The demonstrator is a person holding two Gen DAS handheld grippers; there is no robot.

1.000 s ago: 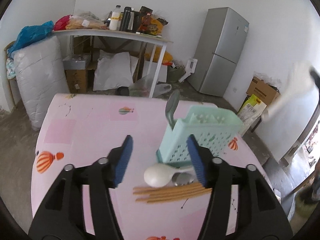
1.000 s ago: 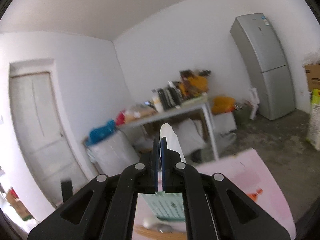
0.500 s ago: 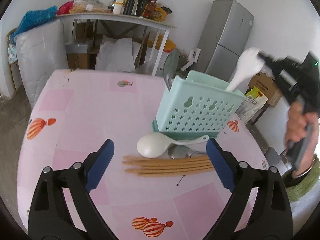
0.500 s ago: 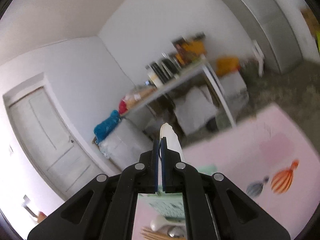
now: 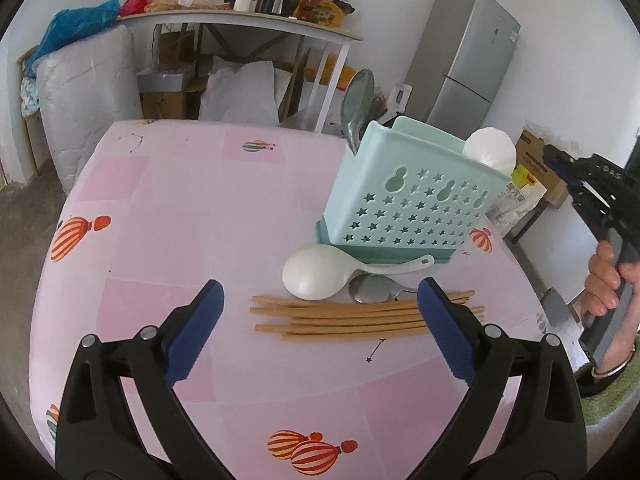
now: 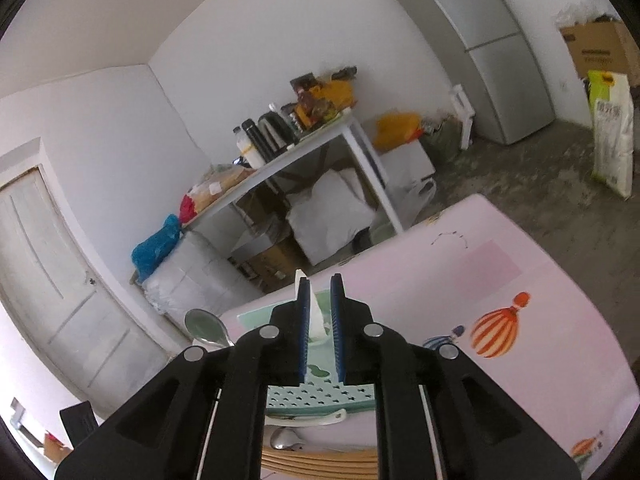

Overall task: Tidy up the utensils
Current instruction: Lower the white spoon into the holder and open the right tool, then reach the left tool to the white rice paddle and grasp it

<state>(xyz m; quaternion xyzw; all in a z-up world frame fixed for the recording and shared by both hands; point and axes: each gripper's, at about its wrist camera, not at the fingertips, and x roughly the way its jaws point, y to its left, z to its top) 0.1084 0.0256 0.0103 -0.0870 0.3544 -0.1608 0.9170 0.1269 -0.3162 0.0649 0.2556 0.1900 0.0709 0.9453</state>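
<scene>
On the pink bench (image 5: pixel 168 208), toward its left, the left gripper (image 5: pixel 320 320) hangs with fingers spread wide and nothing between them, low over the wooden chopsticks (image 5: pixel 360 316). A good pick squares those fingers across the bundle's middle and closes on all the sticks at once, clear of the white rice paddle (image 5: pixel 316 272) and metal spoon (image 5: pixel 374 289) lying just behind. Further right stands the mint utensil basket (image 5: pixel 412 204), a spoon and a white paddle (image 6: pixel 316 312) upright inside. The right gripper (image 6: pixel 319 328) is opening, its fingers letting go of that paddle. Its body reads "DAS"; the sack's print beyond is illegible.
</scene>
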